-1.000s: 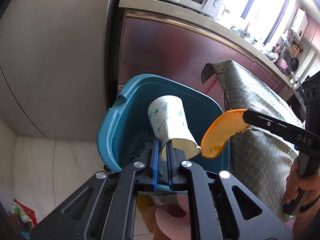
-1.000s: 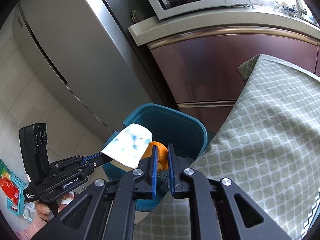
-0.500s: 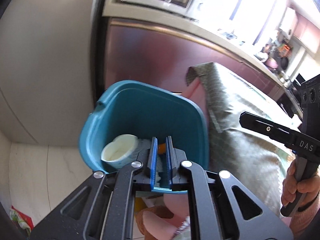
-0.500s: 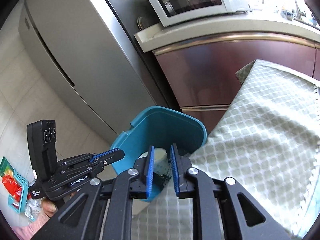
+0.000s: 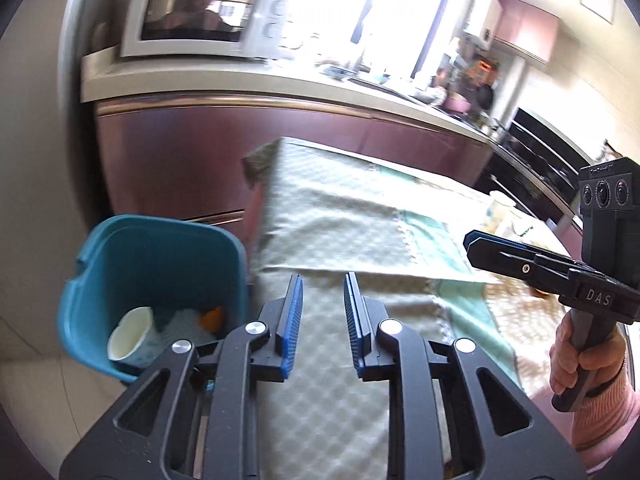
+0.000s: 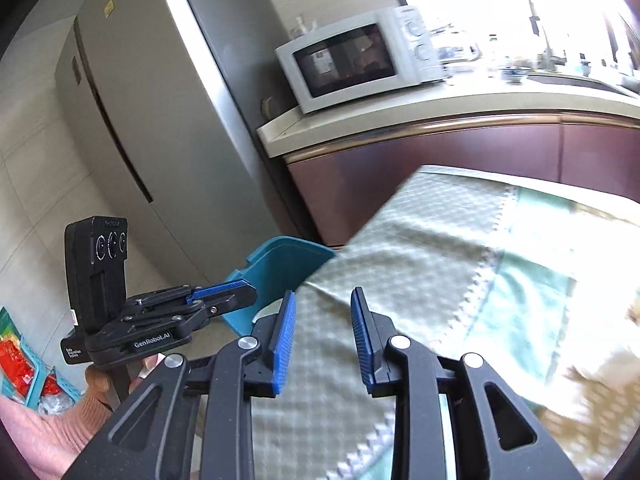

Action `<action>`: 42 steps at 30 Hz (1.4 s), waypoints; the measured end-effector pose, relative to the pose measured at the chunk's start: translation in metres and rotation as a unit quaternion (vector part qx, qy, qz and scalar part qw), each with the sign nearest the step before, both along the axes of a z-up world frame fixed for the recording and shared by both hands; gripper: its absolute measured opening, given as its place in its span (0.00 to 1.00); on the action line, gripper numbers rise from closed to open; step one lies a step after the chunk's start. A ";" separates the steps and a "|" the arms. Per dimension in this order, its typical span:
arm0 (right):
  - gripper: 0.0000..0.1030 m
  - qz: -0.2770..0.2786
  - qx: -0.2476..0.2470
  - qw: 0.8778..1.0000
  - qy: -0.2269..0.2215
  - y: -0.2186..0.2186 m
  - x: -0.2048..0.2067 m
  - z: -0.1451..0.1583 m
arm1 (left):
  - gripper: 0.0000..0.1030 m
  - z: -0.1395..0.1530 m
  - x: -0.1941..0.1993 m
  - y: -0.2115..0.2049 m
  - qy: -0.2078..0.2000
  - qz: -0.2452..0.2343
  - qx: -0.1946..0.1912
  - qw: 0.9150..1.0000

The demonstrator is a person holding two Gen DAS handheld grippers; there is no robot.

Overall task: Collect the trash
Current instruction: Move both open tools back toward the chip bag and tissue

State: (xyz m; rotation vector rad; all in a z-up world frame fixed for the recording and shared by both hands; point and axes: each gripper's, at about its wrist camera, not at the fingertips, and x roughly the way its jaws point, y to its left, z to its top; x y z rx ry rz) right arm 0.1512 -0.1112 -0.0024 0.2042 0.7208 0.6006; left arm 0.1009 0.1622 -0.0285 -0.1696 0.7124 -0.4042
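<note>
Down in the teal bin beside the surface lie a paper cup and an orange peel, dropped where trash belongs. Left gripper and right gripper both have fingers parting, nothing between, pointing over the cloth, likely seeking more.

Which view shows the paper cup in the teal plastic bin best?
The left wrist view: it looks into the teal plastic bin, showing the white paper cup lying on its side beside an orange peel. The right wrist view shows only the bin's rim, no cup.
</note>
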 end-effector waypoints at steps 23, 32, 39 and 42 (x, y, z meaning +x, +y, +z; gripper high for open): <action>0.38 -0.331 0.000 0.943 0.026 -0.263 -0.096 -0.035 | 0.41 -0.014 0.011 -0.209 0.015 -0.170 0.036 0.985; 0.46 -0.363 0.029 0.930 0.056 -0.306 -0.099 -0.057 | 0.46 -0.015 0.037 -0.254 0.029 -0.192 0.039 0.980; 0.47 -0.357 0.040 0.930 0.075 -0.308 -0.088 -0.068 | 0.48 -0.016 0.052 -0.285 0.025 -0.198 0.065 0.978; 0.48 -0.352 0.052 0.931 0.081 -0.308 -0.084 -0.075 | 0.48 -0.021 0.059 -0.295 0.028 -0.203 0.077 0.976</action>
